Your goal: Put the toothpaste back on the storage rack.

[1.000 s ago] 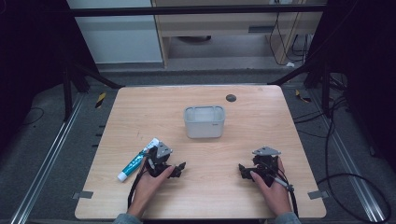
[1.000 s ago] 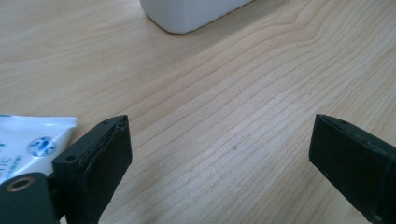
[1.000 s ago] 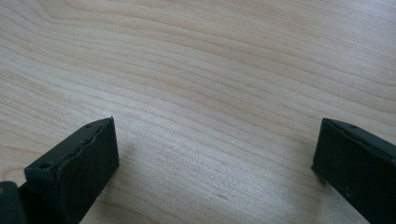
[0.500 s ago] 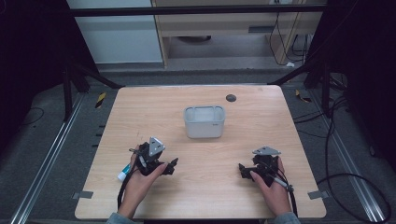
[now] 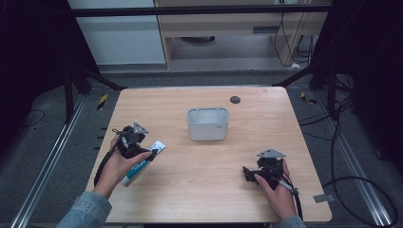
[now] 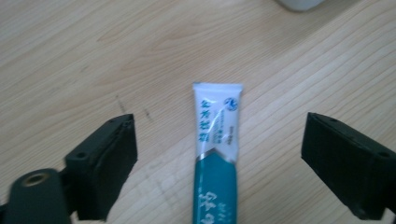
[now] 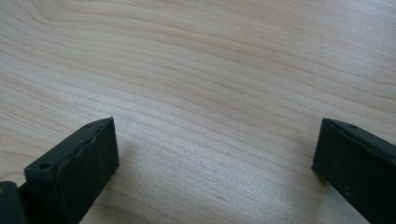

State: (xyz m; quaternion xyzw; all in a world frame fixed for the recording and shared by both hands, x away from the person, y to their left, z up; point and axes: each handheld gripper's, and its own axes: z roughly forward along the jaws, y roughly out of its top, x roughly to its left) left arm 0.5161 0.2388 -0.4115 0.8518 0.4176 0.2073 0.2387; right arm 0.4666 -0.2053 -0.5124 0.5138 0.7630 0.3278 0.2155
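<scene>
The job looks like it is just starting. The left gripper (image 5: 153,153) hangs over the toothpaste tube (image 5: 141,164), and the tube lies between its two black jaws in the left gripper view. The jaws stand wide apart and have just been closing a little, but they do not touch the tube (image 6: 215,154) yet. So nothing is picked up. I think the grab comes next, and after that the tube may go into the white tub (image 5: 208,123), but that is only my guess.

The tub sits in the middle of the wooden table (image 5: 214,190). The tube lies flat on the table, to the left of the tub and nearer to the person. The right gripper (image 5: 247,174) is to the right of the tub, also nearer to the person. Its jaws are wide open too, and there is only bare wood between them.

The tube is long and flat. Its far end is white with small blue writing and a little round blue mark. The part closer to the jaws is a dark blue-green. The flat sealed end points away from the left gripper. It looks soft and easy to squash, so a gentle pinch across the middle seems best.
</scene>
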